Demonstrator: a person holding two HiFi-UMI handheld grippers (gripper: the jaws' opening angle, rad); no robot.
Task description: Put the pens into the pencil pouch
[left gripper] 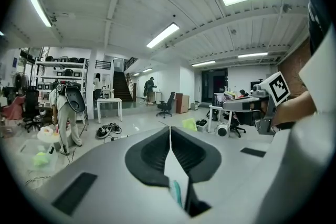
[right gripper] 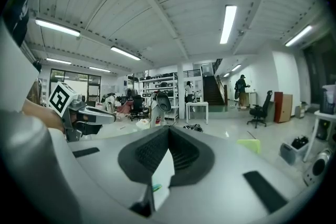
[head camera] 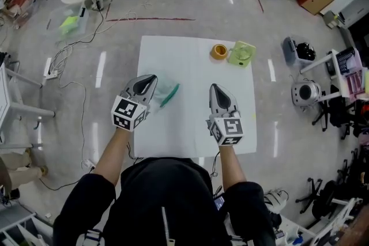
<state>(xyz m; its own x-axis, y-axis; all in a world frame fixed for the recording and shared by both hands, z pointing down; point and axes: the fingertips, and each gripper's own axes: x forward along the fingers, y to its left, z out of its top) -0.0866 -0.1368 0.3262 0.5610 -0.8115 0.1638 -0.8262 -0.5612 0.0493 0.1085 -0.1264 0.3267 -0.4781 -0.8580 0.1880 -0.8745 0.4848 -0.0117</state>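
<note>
Table, white, rectangular: work surface. Left gripper, grey, two-jaw: clenched, nothing seen between its jaws. Right gripper, same build: clenched, empty. Clear soft plastic pencil pouch: on the table at ten o'clock of centre, just beside the left gripper's tip. Pale green desk fan, orange tape roll: one o'clock. Teal pen: seemingly inside the pouch. Step, judged: finishing; next, check for loose pens. Lettering: none legible, square markers only.

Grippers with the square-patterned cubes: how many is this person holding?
2. The left gripper is over the left edge of the white table; the right gripper is over its right half. Both have their jaws shut. None seems hidden.
</note>
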